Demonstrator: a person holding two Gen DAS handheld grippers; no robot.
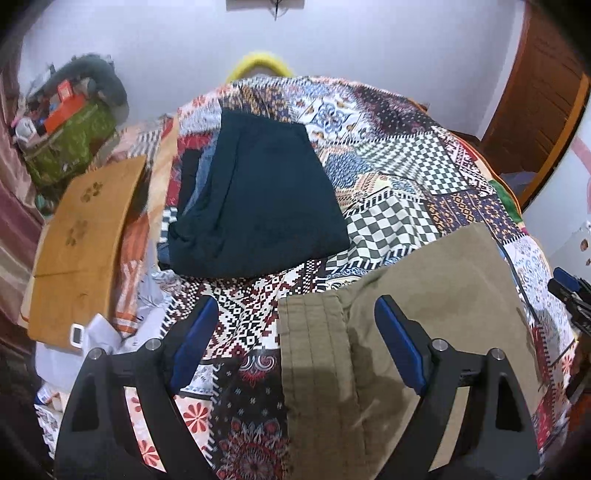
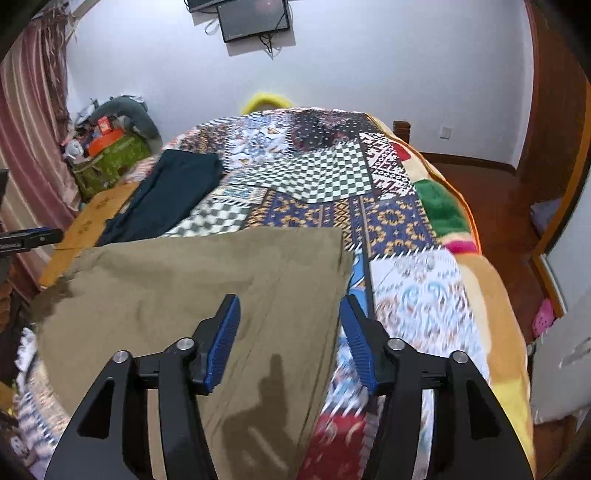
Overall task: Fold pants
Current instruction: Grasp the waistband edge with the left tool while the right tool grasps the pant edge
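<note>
Two hand-held grippers hang over a bed spread with a patchwork quilt [image 1: 388,162]. Nearest the onlooker, the left gripper [image 1: 297,325] stands with its blue-padded jaws spread wide and nothing pinched; the ridged waistband end of the olive pants [image 1: 424,295] lies on the quilt below, between the two fingers and free of both. The right gripper [image 2: 290,328] is also parted, though less widely, its jaws clear of the cloth; the right-hand edge of the olive pants [image 2: 192,280] runs down between its pads, and dark shadows of the tool fall across the fabric at 6 o'clock in its view.

The pants lie flat across the near part of the bed. Farther up the quilt, toward 11 o'clock from the left gripper, sits a dark teal folded garment [image 1: 266,199], well apart from the olive pair. Beside the bed at 9 o'clock lies a brown board [image 1: 85,243] stamped with flower shapes, and beyond it a green bag [image 1: 70,147] heaped with boxes and odds and ends.

At the far edge of the bed, 12 o'clock, a yellow curved object [image 2: 264,101] peeks over the quilt against the pale wall. A dark screen [image 2: 253,18] hangs above it, and a wooden door [image 2: 554,110] stands at 2 o'clock.
</note>
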